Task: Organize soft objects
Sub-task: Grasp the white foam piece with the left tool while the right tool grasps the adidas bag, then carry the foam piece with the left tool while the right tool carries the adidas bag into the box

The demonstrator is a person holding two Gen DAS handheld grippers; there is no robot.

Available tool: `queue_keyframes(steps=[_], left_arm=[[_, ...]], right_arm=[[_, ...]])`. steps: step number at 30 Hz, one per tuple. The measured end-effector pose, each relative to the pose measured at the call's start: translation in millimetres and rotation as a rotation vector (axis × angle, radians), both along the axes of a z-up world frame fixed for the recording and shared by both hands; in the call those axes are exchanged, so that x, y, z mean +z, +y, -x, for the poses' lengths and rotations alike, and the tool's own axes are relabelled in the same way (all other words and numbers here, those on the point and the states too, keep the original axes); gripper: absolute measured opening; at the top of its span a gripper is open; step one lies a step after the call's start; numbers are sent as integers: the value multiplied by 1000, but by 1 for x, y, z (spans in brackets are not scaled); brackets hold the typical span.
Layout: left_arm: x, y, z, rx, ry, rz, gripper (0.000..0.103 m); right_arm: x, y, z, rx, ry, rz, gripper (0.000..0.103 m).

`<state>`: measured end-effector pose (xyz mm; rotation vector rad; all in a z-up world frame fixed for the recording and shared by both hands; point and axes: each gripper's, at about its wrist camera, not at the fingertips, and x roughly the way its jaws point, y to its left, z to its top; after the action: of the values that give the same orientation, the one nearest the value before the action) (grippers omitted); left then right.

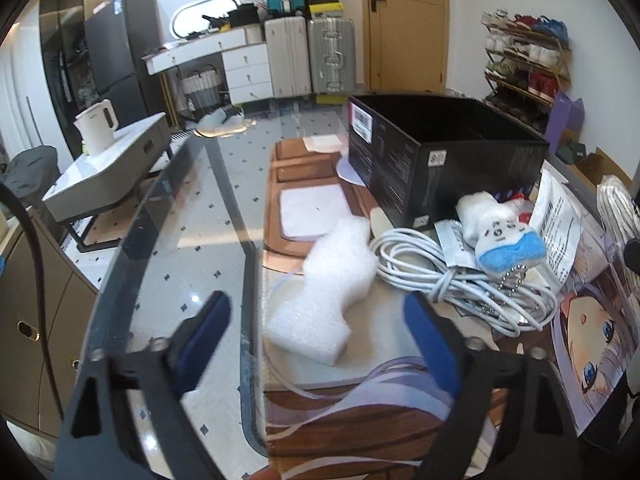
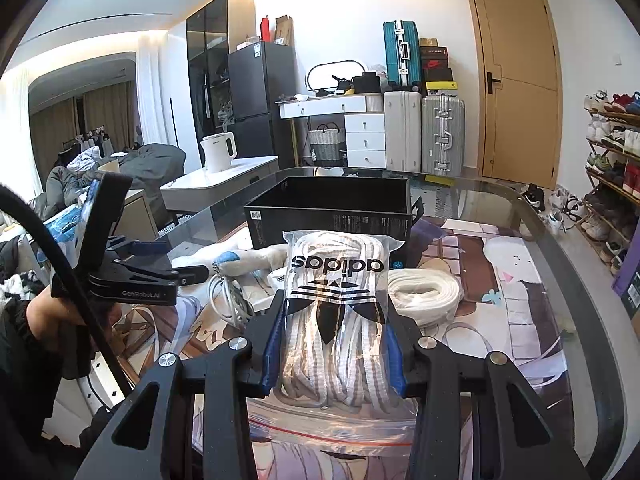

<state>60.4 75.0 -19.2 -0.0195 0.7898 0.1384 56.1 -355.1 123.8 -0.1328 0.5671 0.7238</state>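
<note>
The foam [image 1: 320, 300] lay on the mat [image 1: 360, 420] between the spread, untouching jaws of the left gripper [image 1: 320, 336], cable [image 1: 452, 276] at its three o'clock. The right gripper [image 2: 332, 344] clamped the laces bag [image 2: 336, 300]. Likely next: closing on the foam, then lifting it to the box [image 1: 440, 160] at twelve.

The foam block [image 1: 320, 296] is white and looks soft, with a bumpy, bubbly skin; the cable [image 1: 452, 276] is smooth white plastic; the little plush toy [image 1: 496, 232] is fuzzy cloth, white and blue, on a shiny metal bead chain [image 1: 510, 280]; the box [image 2: 332, 216] is black matt card; the bag of laces [image 2: 336, 308] is clear, shiny, crinkly plastic, and the laces inside look like woven cloth; the table [image 2: 576, 320] is smooth shiny glass; the mat [image 1: 360, 428] under the things looks flat and printed; both grippers have matt black plastic with blue pads [image 1: 432, 344].
</note>
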Motion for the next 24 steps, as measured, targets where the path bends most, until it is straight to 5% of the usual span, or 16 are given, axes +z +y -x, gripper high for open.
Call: queue_keyframes(steps=[2,7,24], left_arm=[[-3,0,-4,-14,16,12,60],[-5,1,-4,-22,23,40,34],[34,-9,31,-64,-126,101,34]], right_arm=[[0,1,-2,0,3,4,42],[2,1,-2,-4,-2,15,42],[14,2,-2,-18,-4,38,42]])
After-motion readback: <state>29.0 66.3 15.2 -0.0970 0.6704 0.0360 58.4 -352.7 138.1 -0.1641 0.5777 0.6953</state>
